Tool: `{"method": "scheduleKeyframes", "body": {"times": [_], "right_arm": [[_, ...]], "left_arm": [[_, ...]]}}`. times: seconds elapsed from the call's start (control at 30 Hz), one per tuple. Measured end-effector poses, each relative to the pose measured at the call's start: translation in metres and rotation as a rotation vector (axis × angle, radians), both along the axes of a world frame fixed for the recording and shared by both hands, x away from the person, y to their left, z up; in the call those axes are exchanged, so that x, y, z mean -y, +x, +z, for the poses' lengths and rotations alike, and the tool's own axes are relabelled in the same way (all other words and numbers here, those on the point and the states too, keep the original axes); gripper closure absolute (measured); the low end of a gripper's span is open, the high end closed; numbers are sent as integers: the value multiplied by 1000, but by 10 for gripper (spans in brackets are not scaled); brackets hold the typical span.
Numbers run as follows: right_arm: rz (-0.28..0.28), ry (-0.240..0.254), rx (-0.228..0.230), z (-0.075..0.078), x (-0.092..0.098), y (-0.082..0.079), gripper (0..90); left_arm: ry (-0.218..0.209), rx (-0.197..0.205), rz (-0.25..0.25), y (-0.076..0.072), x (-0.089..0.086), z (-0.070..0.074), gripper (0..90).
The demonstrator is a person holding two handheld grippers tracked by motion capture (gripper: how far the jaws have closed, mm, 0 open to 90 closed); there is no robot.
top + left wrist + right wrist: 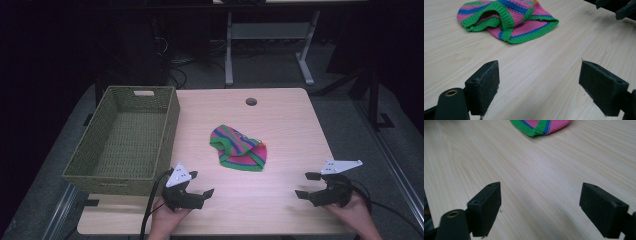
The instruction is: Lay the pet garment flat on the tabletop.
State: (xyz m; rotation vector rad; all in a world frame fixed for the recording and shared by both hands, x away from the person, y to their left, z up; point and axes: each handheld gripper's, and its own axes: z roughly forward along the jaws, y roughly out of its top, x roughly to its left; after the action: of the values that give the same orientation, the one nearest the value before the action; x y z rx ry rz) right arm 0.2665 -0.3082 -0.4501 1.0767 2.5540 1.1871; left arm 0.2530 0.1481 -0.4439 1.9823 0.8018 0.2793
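High view puts one striped knit hat near the middle of my table, crumpled, in pink, green and blue bands, touching nothing else. My left gripper sits at the near edge, below and left of the hat, jaws spread wide with nothing between them. My right gripper is at the near right, well apart from the hat, jaws likewise spread and empty. One woven basket stands on the left side of the table, its near left corner hanging past the edge; what I can see of its floor is bare.

Left gripper view adds what the overhead cannot: the hat has a green ribbed brim folded open, showing a dark hollow inside, and the table's grain runs slantwise under my two black pads. A bit of my other gripper pokes in at the top right corner, cut off by the frame. Right gripper view catches just the brim of the hat at the top edge, the rest cropped away.

Beyond the table the room is dark; I can make out a desk frame and some cables on the floor, little more. Both my hands are cut off at the bottom of the high view.
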Motion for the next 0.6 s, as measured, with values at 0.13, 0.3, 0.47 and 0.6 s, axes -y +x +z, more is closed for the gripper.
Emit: {"method": "scheduleKeyframes", "body": {"times": [0.13, 0.3, 0.47, 0.6], "right_arm": [[8, -7, 4, 3, -5, 3, 160], [8, -27, -5, 14, -10, 11, 158], [-2, -27, 0, 16, -14, 18, 142], [18, -32, -9, 19, -19, 23, 133]], "left_arm": [[-20, -6, 15, 1, -2, 1, 158], [-26, -7, 23, 1, -5, 1, 158], [-45, -33, 30, 3, -6, 0, 158], [-43, -30, 27, 3, -5, 0, 157]]}}
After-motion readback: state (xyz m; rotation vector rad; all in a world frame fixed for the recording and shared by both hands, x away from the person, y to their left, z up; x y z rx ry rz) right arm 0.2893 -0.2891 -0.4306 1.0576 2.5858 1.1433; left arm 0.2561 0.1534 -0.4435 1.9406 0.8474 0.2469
